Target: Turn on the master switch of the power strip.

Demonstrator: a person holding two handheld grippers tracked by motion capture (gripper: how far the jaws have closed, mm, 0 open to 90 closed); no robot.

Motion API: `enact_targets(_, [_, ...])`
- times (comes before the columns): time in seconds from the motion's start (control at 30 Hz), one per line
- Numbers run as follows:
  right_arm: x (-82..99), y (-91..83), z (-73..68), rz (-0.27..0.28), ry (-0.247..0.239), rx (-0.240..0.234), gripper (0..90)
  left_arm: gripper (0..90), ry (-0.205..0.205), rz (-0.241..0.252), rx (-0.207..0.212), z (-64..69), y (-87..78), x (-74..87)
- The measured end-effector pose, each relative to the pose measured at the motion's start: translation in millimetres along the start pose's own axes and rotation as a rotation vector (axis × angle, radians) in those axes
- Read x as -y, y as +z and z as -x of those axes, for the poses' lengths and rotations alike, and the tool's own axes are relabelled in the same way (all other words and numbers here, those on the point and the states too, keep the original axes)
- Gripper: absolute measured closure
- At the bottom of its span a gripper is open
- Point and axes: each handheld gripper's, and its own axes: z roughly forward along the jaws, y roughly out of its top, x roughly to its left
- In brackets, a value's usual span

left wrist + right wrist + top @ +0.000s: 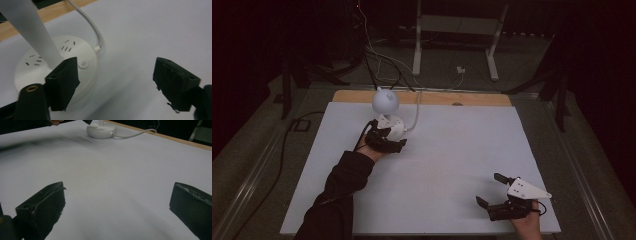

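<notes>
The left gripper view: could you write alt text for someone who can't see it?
Two black jaws stand apart over a white table, one above the round white lamp base near its power button. The lamp's white stem rises from the base, and a white cord curves away toward the wooden edge.

In the high view the left gripper [387,141] covers the near side of the lamp base [396,127], so where its fingers sit against the base cannot be read there. In the left gripper view the lamp stem [30,30] runs off the top edge, and one finger [63,82] hides the foot of the stem. In the right gripper view the stem is cut at the top edge above the base. The round button [83,63] bears a mark too small to read.
</notes>
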Motion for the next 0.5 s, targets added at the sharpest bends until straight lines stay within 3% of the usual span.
enact_targets(0.1, [0.0, -0.2, 0.1, 0.001, 0.002, -0.001, 0.0, 28.9, 0.004, -0.002, -0.010, 0.1, 2.2, -1.8])
enact_targets(0.2, [0.2, -0.2, 0.4, 0.002, 0.005, -0.004, 0.0, 40.4, 0.000, -0.003, -0.021, -0.1, 5.8, -3.4])
enact_targets(0.5, [0.8, -0.2, 1.1, 0.002, 0.012, -0.006, 0.0, 61.3, 0.011, -0.002, -0.090, -2.2, 13.7, -5.1])
